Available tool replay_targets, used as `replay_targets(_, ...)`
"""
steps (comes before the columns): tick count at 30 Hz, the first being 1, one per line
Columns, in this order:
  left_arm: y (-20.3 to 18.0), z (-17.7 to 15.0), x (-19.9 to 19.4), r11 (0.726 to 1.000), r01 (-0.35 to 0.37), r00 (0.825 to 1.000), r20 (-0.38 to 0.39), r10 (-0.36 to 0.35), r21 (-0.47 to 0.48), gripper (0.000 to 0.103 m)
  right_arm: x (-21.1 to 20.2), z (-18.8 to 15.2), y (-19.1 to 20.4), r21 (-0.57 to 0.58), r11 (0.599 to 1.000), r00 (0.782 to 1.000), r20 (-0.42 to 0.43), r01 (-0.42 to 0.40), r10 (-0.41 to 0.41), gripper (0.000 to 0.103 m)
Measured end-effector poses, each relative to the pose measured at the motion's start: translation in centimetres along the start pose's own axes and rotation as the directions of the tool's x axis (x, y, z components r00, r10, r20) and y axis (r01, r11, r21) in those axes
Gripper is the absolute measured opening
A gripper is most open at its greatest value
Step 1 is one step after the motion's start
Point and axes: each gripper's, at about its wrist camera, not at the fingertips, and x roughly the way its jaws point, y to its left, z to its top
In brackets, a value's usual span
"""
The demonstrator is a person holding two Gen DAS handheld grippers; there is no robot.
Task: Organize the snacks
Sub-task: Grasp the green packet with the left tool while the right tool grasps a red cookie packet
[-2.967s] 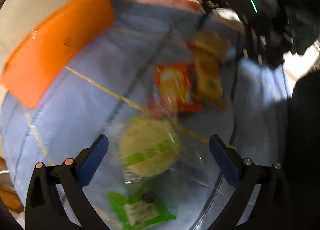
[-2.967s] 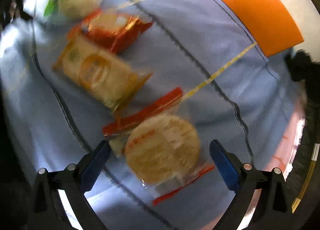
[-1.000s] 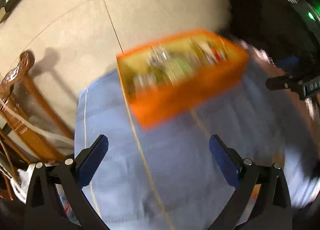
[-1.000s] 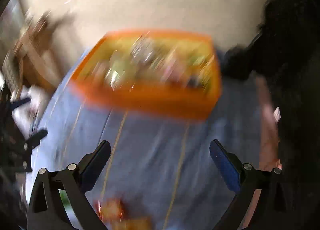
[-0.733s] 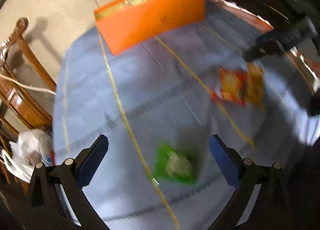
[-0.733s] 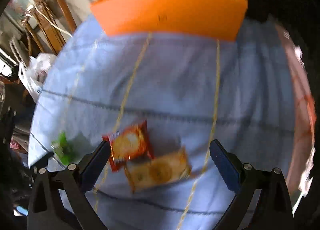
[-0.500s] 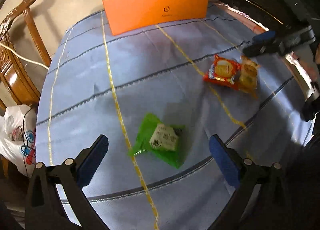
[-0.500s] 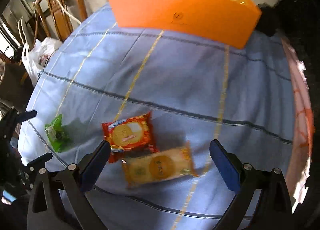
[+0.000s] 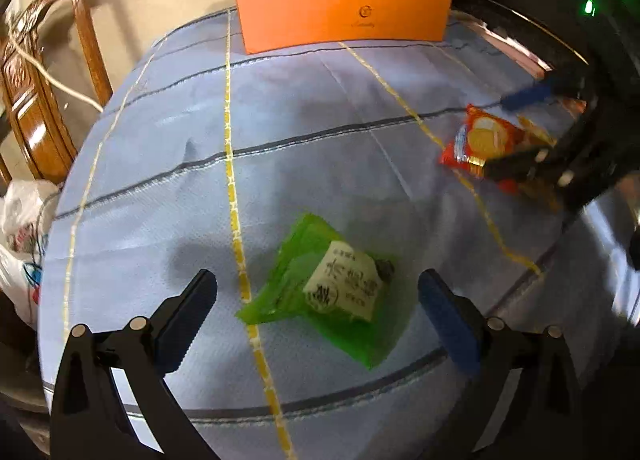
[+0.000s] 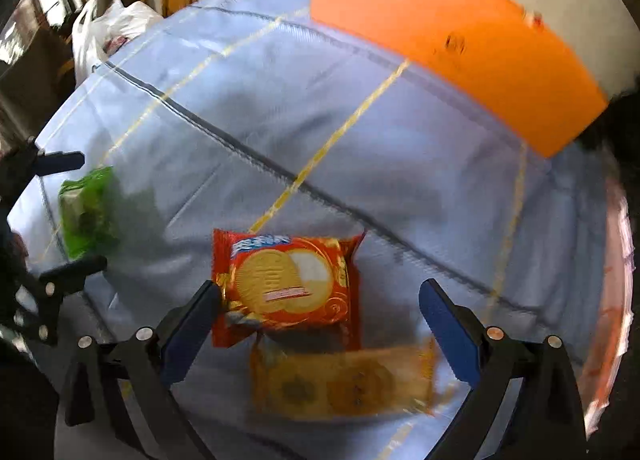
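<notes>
Green film wraps the snack nearest the left gripper (image 9: 318,302): we see a green packet (image 9: 332,294) with a pale square label printed in dark characters, lying flat and skewed on the blue tablecloth (image 9: 304,147). It sits between the two widely spread fingers of that gripper, a little nearer the right finger, and touches neither.

From the right wrist view, we see a red biscuit packet (image 10: 286,286) showing a round golden biscuit, and just below it a yellow packet (image 10: 344,384) (blurred, its print unreadable). The two packets appear to touch along one edge. The right gripper (image 10: 320,310) is also spread wide; its left finger (image 10: 192,320) lies at the red packet's left edge, though we cannot tell whether it touches, and its right finger stands apart from both packets. The yellow packet lies between the fingers, nearer the camera.

The orange box (image 9: 344,13) stands at the far side of the cloth, well apart from all three packets, with wrappers just visible above its rim. Between box and packets the cloth lies open, crossed by yellow and dark stripes. At the left edge stand a wooden chair (image 9: 44,71) and a white plastic bag (image 9: 20,227); in the left wrist view the right gripper overlaps the red packet near the cloth's right edge.
</notes>
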Motion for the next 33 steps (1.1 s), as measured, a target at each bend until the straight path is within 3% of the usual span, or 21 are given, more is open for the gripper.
replay_targets(3,0.0,-0.2,0.4,0.999,-0.011,1.000,0.021,0.011,-0.031,0.093,0.4,-0.1,-1.1,0.070,0.996,0.998,0.026,-0.056,0.054,0.097)
replay_targets(4,-0.1,-0.1,0.2,0.999,-0.004,1.000,0.027,0.005,-0.035,0.076,0.4,-0.1,-1.1,0.069,0.996,0.998,0.023,-0.063,0.062,0.090)
replay_targets(5,-0.1,0.2,-0.1,0.999,-0.006,0.999,0.037,0.007,-0.032,0.054,0.3,-0.2,-0.9,0.062,0.995,0.997,0.027,-0.080,0.079,0.061)
replay_targets(6,-0.1,0.4,-0.2,1.000,0.000,0.999,0.033,0.001,-0.030,0.052,-0.1,-0.3,-0.6,0.055,0.996,0.997,0.042,-0.070,0.068,0.049)
replay_targets(9,0.2,1.0,-0.2,0.999,0.005,1.000,-0.009,-0.005,-0.046,0.044,-0.7,-0.6,-0.4,0.095,0.994,0.998,0.025,-0.059,0.057,0.044)
replay_targets(12,1.0,1.6,-0.8,0.990,0.077,0.996,-0.031,-0.081,-0.118,0.041,-1.4,-0.6,-0.7,0.185,0.980,0.998,0.027,-0.069,0.065,0.043)
replay_targets(14,0.8,2.1,-1.7,0.985,0.100,0.995,-0.016,-0.103,-0.140,0.041,-2.5,-0.7,-0.8,0.207,0.977,0.998,0.047,-0.056,0.048,0.042)
replay_targets(17,0.0,3.6,-3.5,0.992,0.088,0.996,0.023,-0.086,-0.090,0.041,-4.5,-0.4,-1.3,0.256,0.961,0.993,0.092,-0.100,0.079,0.042)
replay_targets(20,-0.3,6.1,-5.0,0.992,0.106,0.992,0.069,-0.101,-0.068,0.041,-7.7,1.1,-2.9,0.296,0.947,0.980,0.183,-0.126,0.073,0.042)
replay_targets(23,0.1,10.8,-6.0,0.994,0.105,0.985,0.137,-0.100,-0.031,0.042,-11.2,4.4,-5.8,0.323,0.943,0.954,0.299,-0.076,-0.026,0.042)
replay_targets(25,0.5,14.5,-5.7,0.997,0.079,0.983,0.168,-0.075,-0.019,0.042,-13.2,7.6,-8.8,0.362,0.932,0.921,0.353,0.030,-0.167,0.042)
replay_targets(28,1.5,21.5,-4.6,0.996,0.079,0.975,0.210,-0.067,-0.047,0.042,-14.7,12.0,-12.8,0.385,0.922,0.885,0.417,0.033,-0.206,0.042)
replay_targets(30,1.9,26.1,-3.1,0.993,0.103,0.974,0.208,-0.089,-0.059,0.042,-14.8,15.5,-15.7,0.415,0.910,0.878,0.428,0.020,-0.215,0.042)
replay_targets(33,1.3,33.9,-0.6,0.999,0.043,0.973,0.225,-0.042,0.003,0.042,-14.0,18.9,-19.0,0.444,0.896,0.887,0.410,0.009,-0.212,0.042)
